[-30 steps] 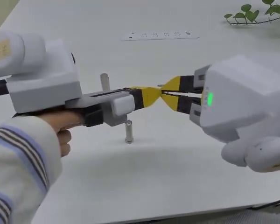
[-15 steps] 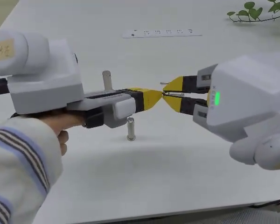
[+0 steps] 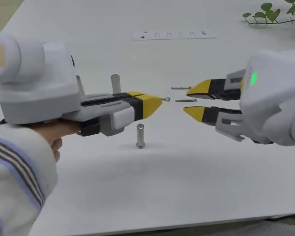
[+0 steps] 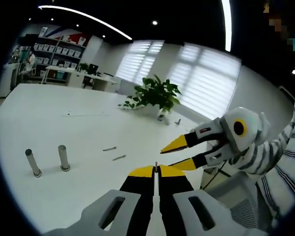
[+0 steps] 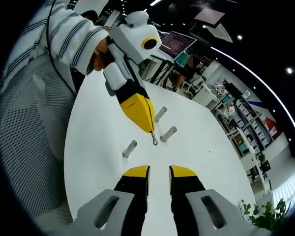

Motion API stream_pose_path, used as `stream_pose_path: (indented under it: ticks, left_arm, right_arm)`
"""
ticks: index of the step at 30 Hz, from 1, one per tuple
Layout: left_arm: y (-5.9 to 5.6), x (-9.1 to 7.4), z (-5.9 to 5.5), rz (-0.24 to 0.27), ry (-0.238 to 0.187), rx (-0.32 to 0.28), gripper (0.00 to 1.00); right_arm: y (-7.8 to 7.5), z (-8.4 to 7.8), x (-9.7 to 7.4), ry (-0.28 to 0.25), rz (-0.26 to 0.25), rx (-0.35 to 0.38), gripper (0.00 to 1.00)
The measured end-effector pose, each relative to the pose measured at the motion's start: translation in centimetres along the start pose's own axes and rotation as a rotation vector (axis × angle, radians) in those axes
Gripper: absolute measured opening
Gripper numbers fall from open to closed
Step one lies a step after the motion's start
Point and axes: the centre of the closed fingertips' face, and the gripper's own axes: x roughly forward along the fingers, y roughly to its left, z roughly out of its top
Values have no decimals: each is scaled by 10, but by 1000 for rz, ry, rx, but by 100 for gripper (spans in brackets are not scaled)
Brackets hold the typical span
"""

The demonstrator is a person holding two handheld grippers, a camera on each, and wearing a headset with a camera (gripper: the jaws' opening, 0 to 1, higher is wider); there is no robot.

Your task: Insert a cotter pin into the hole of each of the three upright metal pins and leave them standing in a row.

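Left gripper (image 3: 157,102) is pointing right, jaws squeezing together on a cotter pin (image 3: 165,99) at the tips. Right gripper (image 3: 187,100) is facing it, jaws spread apart, not touching. A hand (image 3: 54,135) is gripping the left one underneath.

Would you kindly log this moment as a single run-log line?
left gripper: shut on cotter pin | right gripper: open | metal pins: upright | two loose cotter pins on table
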Motion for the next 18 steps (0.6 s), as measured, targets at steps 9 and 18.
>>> stream_pose_path:
  ticks: [9, 18]
  left_arm:
    - [-7, -5, 0, -9, 12, 118, 0]
    - [-15, -9, 3, -14, 38, 242, 0]
  right_arm:
    - [8, -2, 3, -49, 68, 148, 20]
    - [16, -5, 3, -66, 132, 244, 21]
